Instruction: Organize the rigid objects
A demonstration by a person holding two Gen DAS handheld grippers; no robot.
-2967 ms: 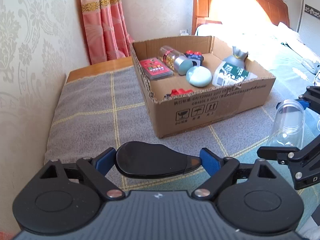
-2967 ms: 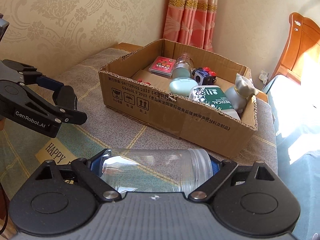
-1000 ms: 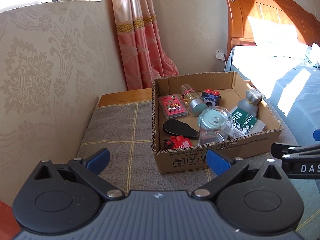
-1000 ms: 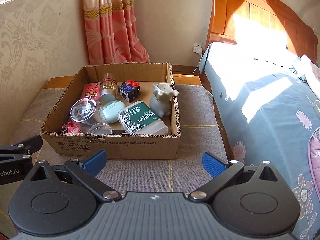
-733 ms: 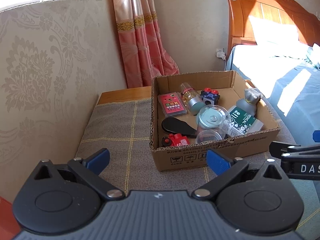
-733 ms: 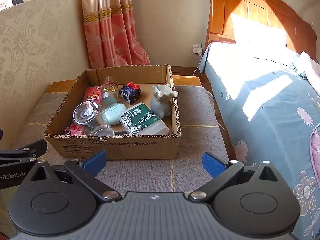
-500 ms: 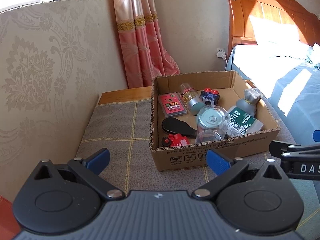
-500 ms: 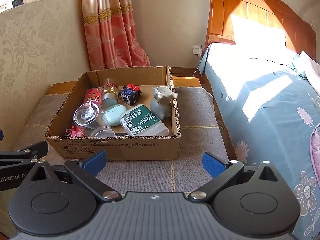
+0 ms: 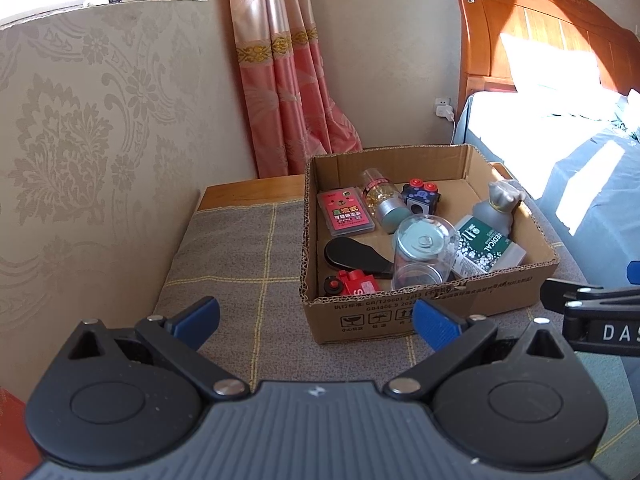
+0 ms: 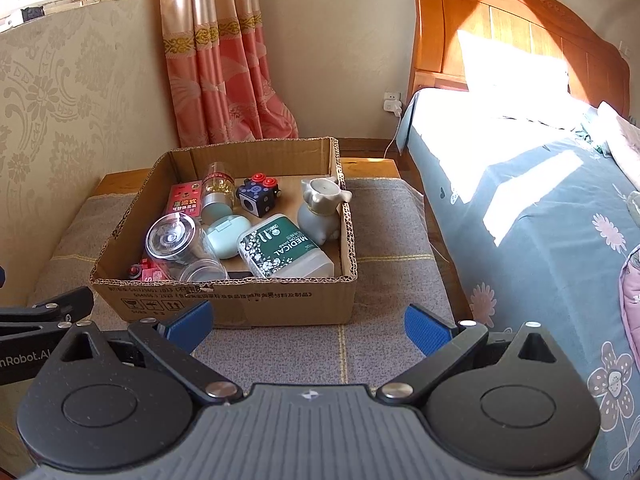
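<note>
Nearest, left gripper [image 9: 316,322] spread wide with nothing between its blue pads [image 9: 434,324], held back from the cardboard box [image 9: 424,312]. Right gripper [image 10: 306,326] likewise spread wide and empty, also short of the box, just beside its partner. Under both, a grey checked cloth [image 9: 248,264] over a low wooden surface.

Inside the box, along the near wall: a small red toy [image 9: 354,283] in the left corner, a clear plastic jar [image 10: 176,246] lying on its side, and a green-and-white container marked MEDICAL [image 10: 284,248] lying flat toward the right. Just behind the toy, a flat black oval piece [image 9: 352,256]. Further in, a pale mint case [image 10: 228,236] touching the jar, and a grey animal-shaped figurine [image 10: 322,210] upright against the right wall. Toward the far wall, a red card pack [image 9: 346,214] lying flat on the left, a small bottle with golden contents [image 10: 218,192] on its side beside it, and a dark cube with red buttons [image 10: 258,194].

Beyond the box, a salmon curtain [image 10: 224,60] against the patterned wall, and to the right a bed with a wooden headboard [image 10: 508,36] in sunlight.
</note>
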